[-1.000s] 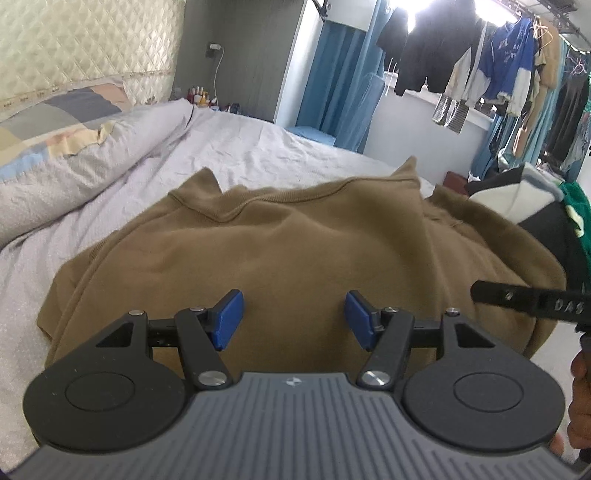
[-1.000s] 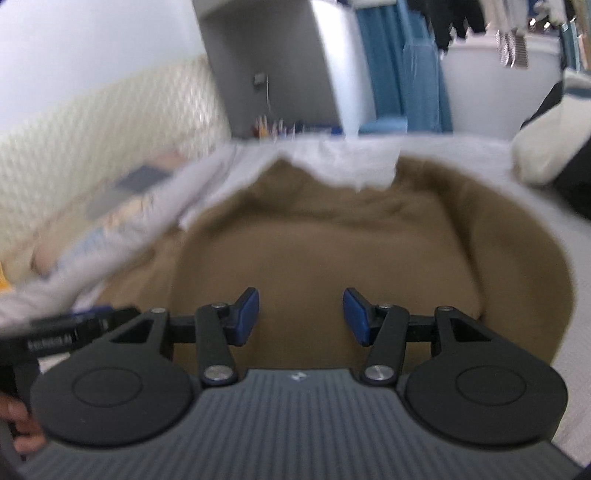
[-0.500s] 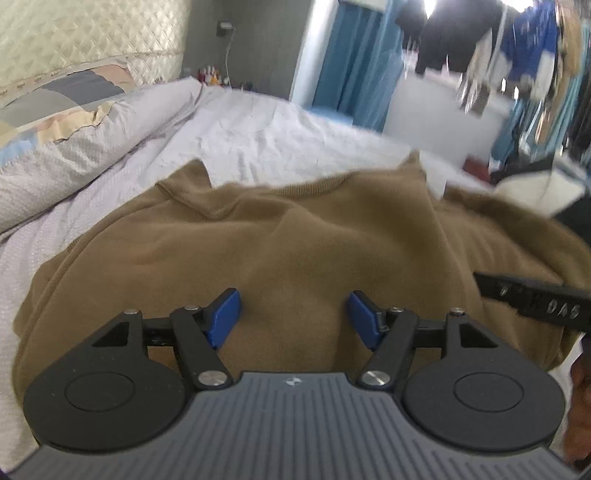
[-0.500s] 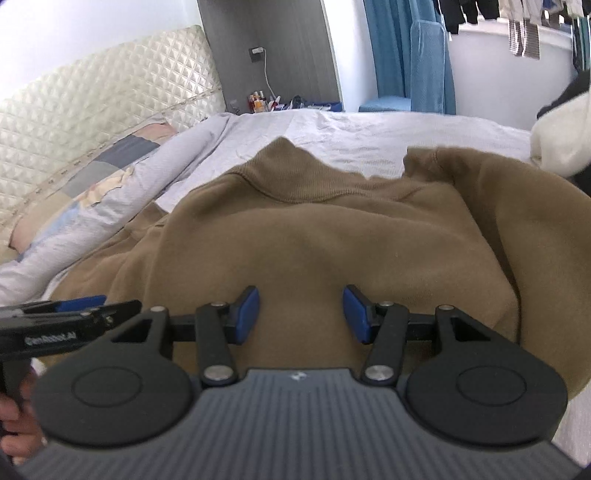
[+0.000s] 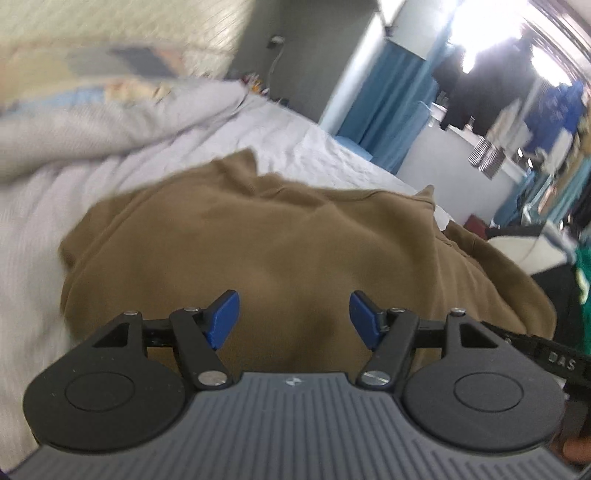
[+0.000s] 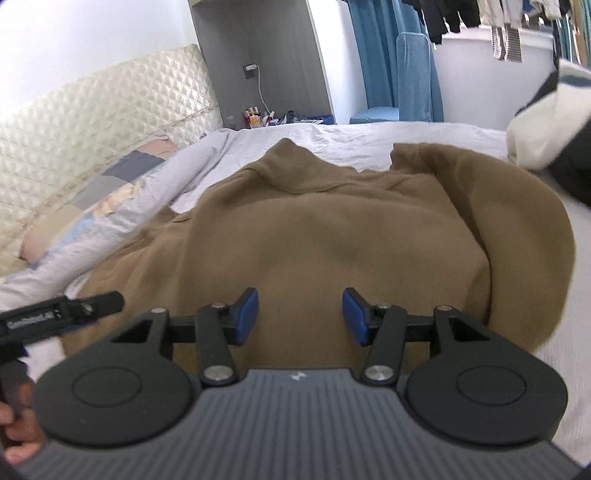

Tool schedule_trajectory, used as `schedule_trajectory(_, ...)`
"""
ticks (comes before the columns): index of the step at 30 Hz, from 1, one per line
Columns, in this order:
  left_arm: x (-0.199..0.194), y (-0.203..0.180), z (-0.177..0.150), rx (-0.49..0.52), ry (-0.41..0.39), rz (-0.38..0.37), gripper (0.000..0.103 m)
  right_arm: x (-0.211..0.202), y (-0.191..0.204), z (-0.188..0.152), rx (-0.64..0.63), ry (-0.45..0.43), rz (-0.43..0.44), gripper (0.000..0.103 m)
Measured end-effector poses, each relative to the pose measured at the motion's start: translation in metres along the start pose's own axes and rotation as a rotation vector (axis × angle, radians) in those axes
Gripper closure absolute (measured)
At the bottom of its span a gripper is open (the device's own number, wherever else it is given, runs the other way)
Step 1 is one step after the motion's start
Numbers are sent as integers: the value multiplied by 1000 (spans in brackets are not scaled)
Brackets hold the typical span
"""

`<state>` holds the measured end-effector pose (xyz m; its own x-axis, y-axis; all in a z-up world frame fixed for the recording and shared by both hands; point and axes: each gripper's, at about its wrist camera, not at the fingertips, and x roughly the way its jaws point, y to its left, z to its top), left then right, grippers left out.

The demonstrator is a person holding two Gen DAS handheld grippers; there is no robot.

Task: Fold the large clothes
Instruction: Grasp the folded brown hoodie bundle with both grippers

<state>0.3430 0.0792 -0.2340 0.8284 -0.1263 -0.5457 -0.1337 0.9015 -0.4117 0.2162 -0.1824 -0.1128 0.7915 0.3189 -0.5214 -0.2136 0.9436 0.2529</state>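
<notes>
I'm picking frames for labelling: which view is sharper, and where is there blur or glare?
Right wrist view is sharper: the brown sweatshirt has crisp seams. Left wrist view smears the pillow and bedding, and the window blows out white.

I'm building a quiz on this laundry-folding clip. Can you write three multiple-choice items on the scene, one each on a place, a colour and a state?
1. Where does the sweatshirt lie?
A. on the bed
B. on a hanger
C. on the floor

2. What colour are the hand-held grippers' finger pads?
A. red
B. blue
C. yellow

3. How do the right hand-held gripper's jaws stand?
A. shut on a sleeve
B. shut on the collar
C. open, holding nothing

Answers:
1 A: the brown sweatshirt is spread on the bed, collar toward the far side.
2 B: the pads are blue in both wrist views.
3 C: the right hand-held gripper shows a clear gap between its pads, with no fabric pinched; the left hand-held gripper stands open too.
</notes>
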Motion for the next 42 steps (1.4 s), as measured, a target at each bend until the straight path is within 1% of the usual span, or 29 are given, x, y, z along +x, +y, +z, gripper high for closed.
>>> schedule_trajectory(2, -9, 10, -7, -70, 16, 4, 31, -8, -8, -2, 82, 13, 26, 50)
schedule_trajectory(5, -21, 26, -15, -171, 21, -6, 26, -12, -26, -9, 265, 60, 82, 49)
schedule_trajectory(7, -26, 38, -16, -250, 13, -33, 23, -11, -40, -16, 369, 97, 104, 48)
schedule_trajectory(9, -26, 52, -17, -353, 13, -49, 21, -7, -55, -24, 473, 124, 117, 47)
schedule_trajectory(10, -26, 59, -18, -392, 11, -52, 21, -5, -62, -27, 521, 132, 125, 29)
schedule_trajectory(11, -26, 64, -18, -430, 10, -48, 20, -3, -68, -29, 564, 133, 136, 6)
schedule_trajectory(12, -26, 69, -20, -466, 9, -40, 20, 0, -75, -32, 620, 130, 150, 1)
schedule_trajectory(16, -22, 88, -24, -595, 9, -14, 16, 13, -96, -39, 802, 135, 188, 0)
schedule_trajectory(17, -21, 93, -26, -630, 12, -5, 16, 17, -102, -43, 850, 132, 187, 0)
schedule_trajectory(20, -16, 106, -30, -708, 21, 16, 15, 24, -118, -51, 970, 119, 133, 0)
schedule_trajectory(24, 2, 124, -36, -822, 39, -6, 15, 38, -136, -58, 1097, 71, 90, 0)
schedule_trajectory(26, 14, 132, -37, -868, 23, -36, 15, 47, -139, -56, 1122, 41, 101, 0)
schedule_trajectory(27, 17, 134, -36, -882, 9, -41, 15, 51, -139, -54, 1120, 25, 93, 0)
schedule_trajectory(29, 23, 137, -32, -886, -13, -56, 16, 58, -136, -47, 1081, -15, 71, 0)
schedule_trajectory(31, 25, 138, -28, -881, -38, -83, 16, 63, -135, -44, 1076, -42, 62, 0)
schedule_trajectory(35, 21, 137, -22, -882, -68, -145, 16, 71, -137, -39, 1081, -57, 73, 0)
schedule_trajectory(39, 18, 136, -19, -878, -102, -195, 17, 61, -141, -31, 1072, -119, 141, 0)
schedule_trajectory(42, 21, 133, -18, -869, -87, -177, 17, 61, -142, -23, 1046, -153, 191, 0)
